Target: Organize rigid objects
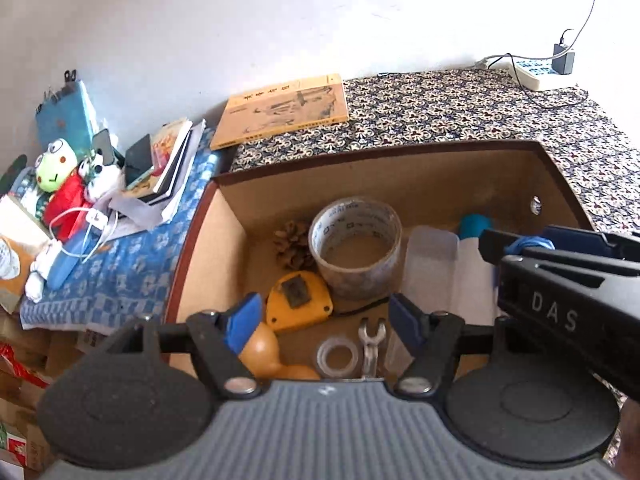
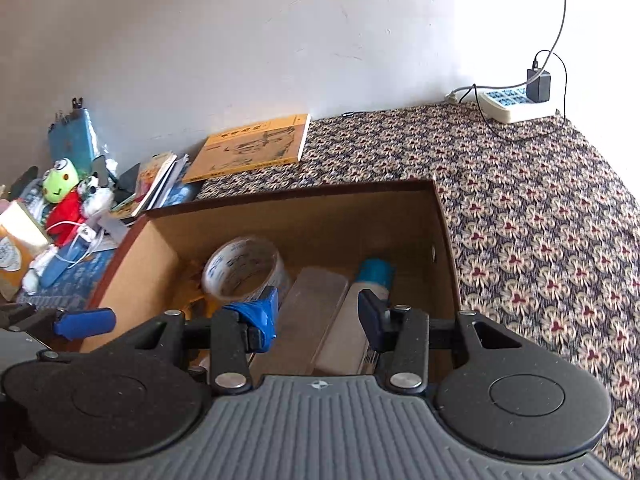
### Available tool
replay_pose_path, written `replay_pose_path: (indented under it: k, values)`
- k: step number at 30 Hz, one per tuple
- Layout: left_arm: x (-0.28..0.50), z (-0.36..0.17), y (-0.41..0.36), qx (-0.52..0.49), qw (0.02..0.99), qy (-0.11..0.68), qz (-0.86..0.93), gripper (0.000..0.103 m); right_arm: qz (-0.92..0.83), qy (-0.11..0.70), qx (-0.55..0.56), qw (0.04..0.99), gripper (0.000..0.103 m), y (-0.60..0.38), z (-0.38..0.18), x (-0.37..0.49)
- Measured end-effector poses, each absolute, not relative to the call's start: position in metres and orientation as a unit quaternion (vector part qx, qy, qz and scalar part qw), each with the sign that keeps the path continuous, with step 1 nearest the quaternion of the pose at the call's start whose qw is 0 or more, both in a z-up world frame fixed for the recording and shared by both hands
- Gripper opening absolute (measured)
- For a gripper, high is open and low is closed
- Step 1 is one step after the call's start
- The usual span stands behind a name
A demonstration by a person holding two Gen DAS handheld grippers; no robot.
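Bare white wall [image 2: 240, 40], patterned tablecloth [image 2: 540, 220], perhaps daylight.

Cardboard box [image 1: 208, 248] holds tape roll [image 1: 355, 249], possibly a pinecone [image 1: 291, 245].

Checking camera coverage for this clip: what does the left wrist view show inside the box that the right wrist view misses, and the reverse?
Only the left wrist view shows the yellow tape measure, pine cone, small clear tape roll, metal wrench and tan gourd-shaped object in full.

Only the right wrist view shows the box's near right corner and more of the patterned cloth to its right.

Both show the cardboard box, large packing tape roll, clear plastic case, white bottle with teal cap, yellow book and power strip. Both tongs, left and right, are open and empty.
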State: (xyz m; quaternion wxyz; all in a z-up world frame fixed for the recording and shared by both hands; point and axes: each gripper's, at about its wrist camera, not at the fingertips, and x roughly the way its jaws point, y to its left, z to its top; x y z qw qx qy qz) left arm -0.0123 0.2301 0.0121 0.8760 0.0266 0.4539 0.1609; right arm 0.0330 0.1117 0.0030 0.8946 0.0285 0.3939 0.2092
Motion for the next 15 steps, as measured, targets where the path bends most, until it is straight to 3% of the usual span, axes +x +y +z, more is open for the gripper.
replay_pose_path:
  k: [15]
  values:
    - [-0.067,0.019,0.202,0.014,0.864,0.473,0.169,0.072,0.232,0.414,0.022,0.880,0.029,0.085,0.014,-0.014]
